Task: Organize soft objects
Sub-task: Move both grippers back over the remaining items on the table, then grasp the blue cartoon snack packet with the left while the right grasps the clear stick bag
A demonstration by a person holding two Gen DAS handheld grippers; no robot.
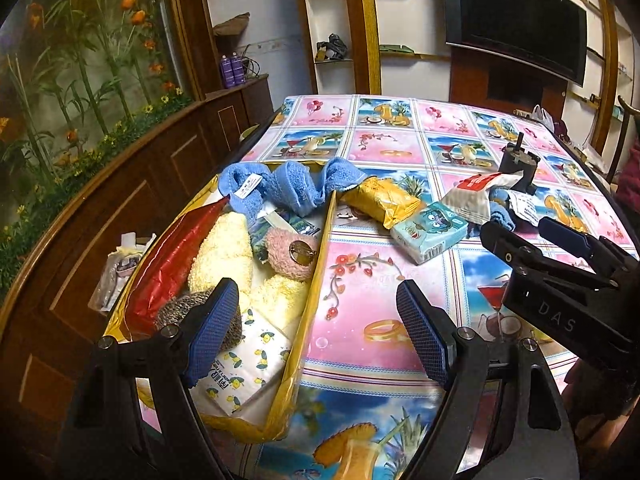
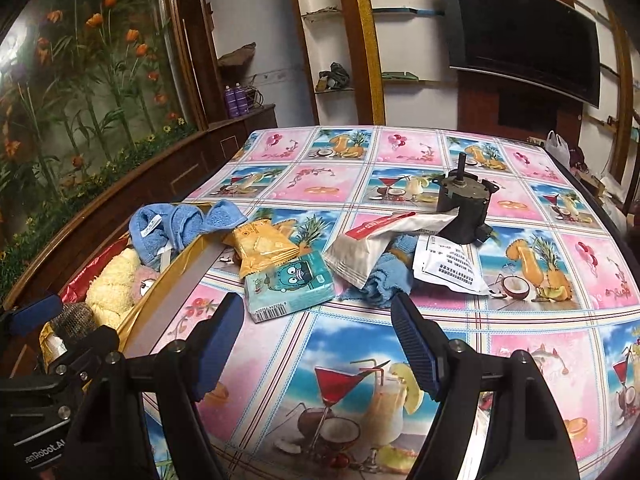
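Patterned surface [image 2: 360, 360] carries a yellow box [image 1: 312, 280] of soft items (blue towel [image 1: 280, 188] draped over its edge); both grippers' fingers [image 1: 212, 332] [image 2: 412, 344] gape apart, empty.

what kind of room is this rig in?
Likely a home living or dining room: a black wall-mounted flat-screen TV, dark carved wooden cabinets beneath a floral mural, and a table under a glossy cocktail-print tablecloth.

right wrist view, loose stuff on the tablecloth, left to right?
Yellow snack packet → teal tissue pack → white pouch with red strip → white printed sachet, with the black motor just behind it.
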